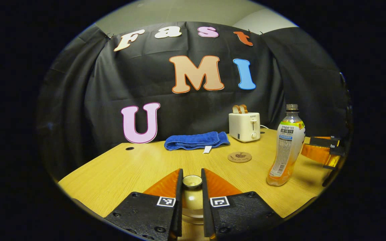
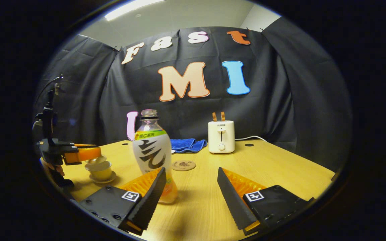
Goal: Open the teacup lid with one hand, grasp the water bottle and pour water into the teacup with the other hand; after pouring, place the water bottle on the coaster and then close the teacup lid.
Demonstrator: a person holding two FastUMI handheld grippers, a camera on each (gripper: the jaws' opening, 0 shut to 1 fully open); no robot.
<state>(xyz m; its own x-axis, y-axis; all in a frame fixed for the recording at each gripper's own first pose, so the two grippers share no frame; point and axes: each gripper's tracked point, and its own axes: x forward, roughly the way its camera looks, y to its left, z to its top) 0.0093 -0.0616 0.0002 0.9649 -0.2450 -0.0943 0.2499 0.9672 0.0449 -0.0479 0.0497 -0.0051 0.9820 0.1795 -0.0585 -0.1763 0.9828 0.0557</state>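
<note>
My left gripper (image 1: 192,187) pinches the teacup lid (image 1: 192,181) knob; my right gripper (image 2: 189,187) gapes wide, the water bottle (image 2: 152,154) just ahead-left.

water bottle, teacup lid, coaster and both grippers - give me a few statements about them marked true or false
1. The water bottle stands upright on the table with no cap on its neck. True.
2. The bottle sits on the coaster. False: the coaster is bare, and the bottle stands on the table apart from it.
3. The left gripper has its fingers on either side of the teacup lid knob. True.
4. The right gripper is clamped on the bottle. False: its jaws are spread wide, with the bottle beside the left finger.
5. The toaster is empty. False: two slices stick out of its top.
</note>
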